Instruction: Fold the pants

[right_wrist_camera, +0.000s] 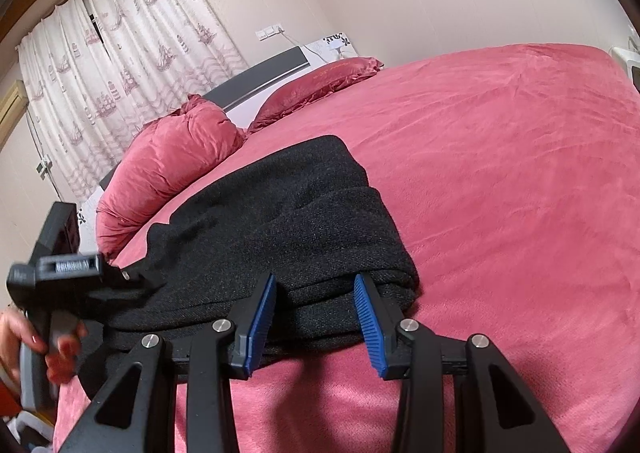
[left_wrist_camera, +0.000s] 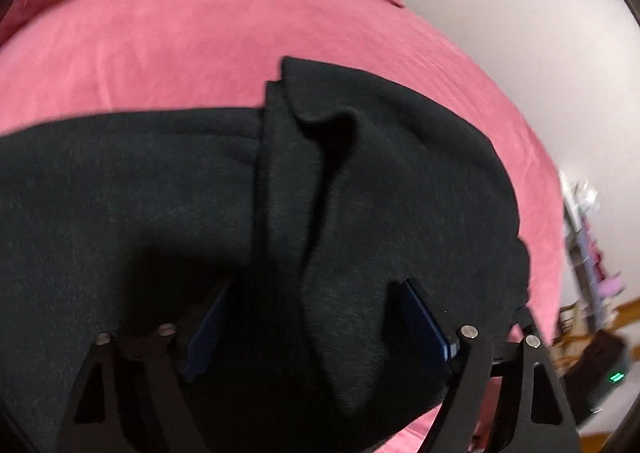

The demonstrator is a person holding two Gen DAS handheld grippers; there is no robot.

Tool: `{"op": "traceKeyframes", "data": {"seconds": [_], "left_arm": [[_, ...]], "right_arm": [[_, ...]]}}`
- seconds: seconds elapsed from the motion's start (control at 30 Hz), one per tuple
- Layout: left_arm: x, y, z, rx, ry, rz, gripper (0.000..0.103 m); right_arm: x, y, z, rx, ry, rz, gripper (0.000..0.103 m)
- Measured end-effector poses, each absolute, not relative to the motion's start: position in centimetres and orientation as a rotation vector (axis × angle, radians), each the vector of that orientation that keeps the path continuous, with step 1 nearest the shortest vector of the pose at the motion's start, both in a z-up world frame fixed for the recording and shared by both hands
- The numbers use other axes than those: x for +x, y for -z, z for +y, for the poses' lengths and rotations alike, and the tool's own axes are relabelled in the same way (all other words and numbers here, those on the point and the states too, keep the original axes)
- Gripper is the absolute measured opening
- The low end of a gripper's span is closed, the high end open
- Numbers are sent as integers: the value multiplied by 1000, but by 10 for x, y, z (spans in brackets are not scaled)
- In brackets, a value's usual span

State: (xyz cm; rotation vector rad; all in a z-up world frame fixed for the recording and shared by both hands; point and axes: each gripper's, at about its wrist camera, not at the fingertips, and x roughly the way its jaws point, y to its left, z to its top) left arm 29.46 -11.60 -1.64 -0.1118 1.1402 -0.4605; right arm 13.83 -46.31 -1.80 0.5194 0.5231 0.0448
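Note:
Black pants (right_wrist_camera: pixel 288 221) lie folded in layers on the pink bed (right_wrist_camera: pixel 500 173). In the left wrist view the pants (left_wrist_camera: pixel 160 193) fill the lower frame, with a fold ridge down the middle. My left gripper (left_wrist_camera: pixel 316 317) is open, its blue pads either side of the cloth. My right gripper (right_wrist_camera: pixel 316 309) is open, its blue pads at the near folded edge of the pants, not pinching it. The left gripper also shows in the right wrist view (right_wrist_camera: pixel 56 273), held by a hand at the left end of the pants.
Pink pillows (right_wrist_camera: pixel 172 173) lie at the head of the bed, by a dark headboard (right_wrist_camera: pixel 260 81). A patterned curtain (right_wrist_camera: pixel 120 65) hangs behind. A wall and shelving (left_wrist_camera: pixel 592 253) stand past the bed's right edge.

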Motion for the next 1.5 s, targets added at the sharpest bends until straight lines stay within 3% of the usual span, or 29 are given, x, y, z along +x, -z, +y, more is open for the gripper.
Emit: {"op": "traceKeyframes", "data": {"seconds": [0.03,0.1,0.13,0.17,0.27,0.47,0.6,0.7,0.77,0.83,0.93,1.0,1.03,1.07,1.13,1.3,1.4,1.5], "left_arm": [[293,17,-119,-105,455,1151,83],[290,15,-119,-158,474,1167,58],[289,15,-124,-166,484,1178,40],[288,12,-126,-167,491,1180,31],[283,-10,-117,-207,569,1154,20],[255,-66,-91,-267,651,990,18],[253,-12,-93,-131,536,1084,20],[250,9,-78,-283,527,1055,30],[252,9,-74,-335,521,1033,50],[255,10,-79,-341,531,1057,61],[262,7,-90,-369,528,1061,71],[275,18,-103,-394,515,1082,65],[280,21,-104,-399,501,1085,38],[281,23,-106,-389,486,1095,22],[283,15,-102,-396,503,1086,16],[266,-33,-102,-287,570,932,14],[266,-10,-105,-161,506,995,16],[259,9,-104,-158,474,992,36]], "right_arm": [[138,18,-464,525,-49,520,41],[137,19,-467,546,-60,512,41],[136,20,-470,562,-67,505,41],[135,20,-471,571,-69,501,41],[130,20,-475,596,-64,484,41],[105,11,-487,641,-1,435,46],[102,17,-494,692,9,446,52],[110,24,-492,706,8,507,52],[110,25,-491,709,-5,515,52],[110,25,-492,721,-17,508,53],[114,26,-496,761,-40,508,55],[119,24,-499,782,-41,502,56],[123,24,-501,803,-45,501,59],[127,25,-504,826,-54,508,60],[141,32,-512,896,-74,543,60],[160,36,-512,957,-162,587,56],[159,36,-511,938,-171,594,56],[165,41,-515,946,-142,633,57]]}}
